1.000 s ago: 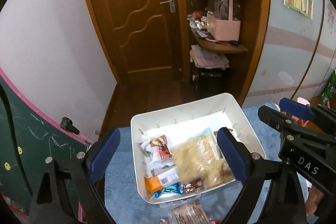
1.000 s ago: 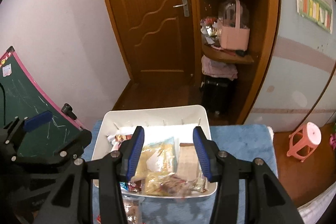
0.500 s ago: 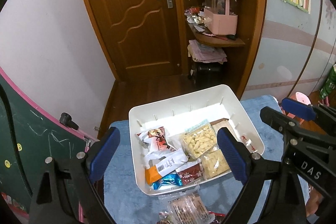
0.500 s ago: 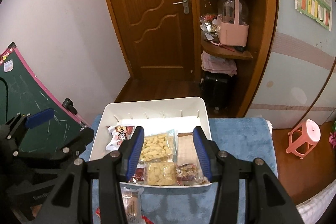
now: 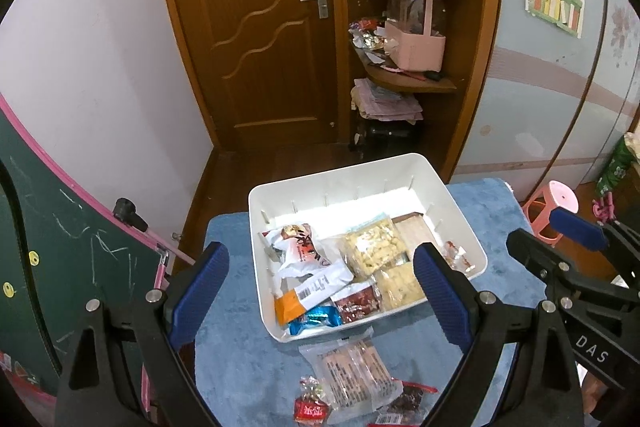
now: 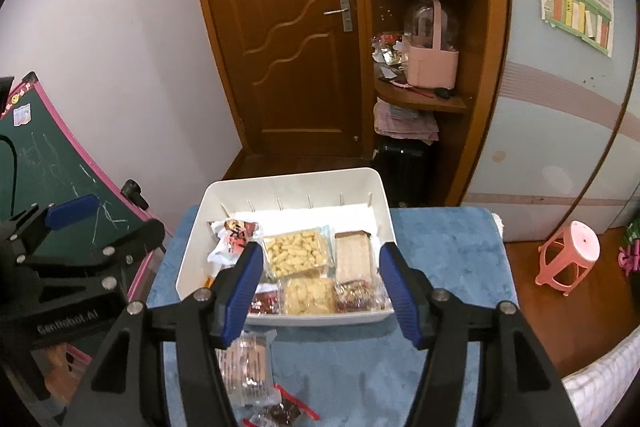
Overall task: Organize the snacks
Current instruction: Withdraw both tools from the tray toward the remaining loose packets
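Note:
A white bin (image 5: 460,215) (image 6: 384,203) sits on a blue cloth-covered table and holds several snack packs, among them a clear bag of yellow puffs (image 5: 376,245) (image 6: 298,253) and a white and red pack (image 5: 302,247). A clear pack of brown bars (image 5: 352,373) (image 6: 248,361) and small red packets (image 5: 310,405) lie on the cloth in front of the bin. My left gripper (image 5: 320,291) is open and empty above the bin's near edge. My right gripper (image 6: 320,289) is open and empty above the bin's near edge.
The blue cloth (image 6: 444,259) ends at the table edges left and right. A green chalkboard (image 5: 44,247) leans at the left. A pink stool (image 6: 568,259) stands on the floor at the right. A wooden door and corner shelves (image 5: 404,75) are behind.
Both grippers have risen and pulled back from the bin, so the packets in front of it now show. The yellow puff bag lies lower in the bin.

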`<state>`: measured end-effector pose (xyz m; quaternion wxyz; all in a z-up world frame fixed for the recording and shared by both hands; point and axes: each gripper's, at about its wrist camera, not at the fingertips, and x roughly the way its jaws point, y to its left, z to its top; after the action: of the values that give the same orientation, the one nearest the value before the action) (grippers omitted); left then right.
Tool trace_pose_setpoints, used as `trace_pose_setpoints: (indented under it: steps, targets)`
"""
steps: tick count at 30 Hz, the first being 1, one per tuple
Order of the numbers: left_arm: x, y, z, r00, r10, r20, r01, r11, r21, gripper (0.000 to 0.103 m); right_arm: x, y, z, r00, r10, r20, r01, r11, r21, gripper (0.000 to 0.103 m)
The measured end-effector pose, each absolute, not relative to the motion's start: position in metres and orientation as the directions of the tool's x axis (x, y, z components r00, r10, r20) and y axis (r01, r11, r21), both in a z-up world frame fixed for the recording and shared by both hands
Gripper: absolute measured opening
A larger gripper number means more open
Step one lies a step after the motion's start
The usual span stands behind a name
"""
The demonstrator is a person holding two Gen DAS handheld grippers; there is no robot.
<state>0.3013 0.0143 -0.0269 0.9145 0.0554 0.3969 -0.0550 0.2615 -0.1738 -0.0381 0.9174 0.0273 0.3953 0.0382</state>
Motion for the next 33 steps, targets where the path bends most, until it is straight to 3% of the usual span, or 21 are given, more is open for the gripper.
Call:
trace_pose_setpoints:
  steps: [15,33]
  targets:
    - [0.256,0.018,-0.042,0.634,-0.096,-0.768,0.215,0.975,0.056,0.093,0.210,-0.190,-0.044,0.708,0.040,-0.705,-0.014,0.999,0.043,0.069]
    - [0.265,0.011,-0.143,0.433,-0.047,-0.900,0.193,0.980,0.041,0.093,0.200,-0.194,-0.111,0.592,0.014,-0.806,-0.029,1.000,-0.004,0.069]
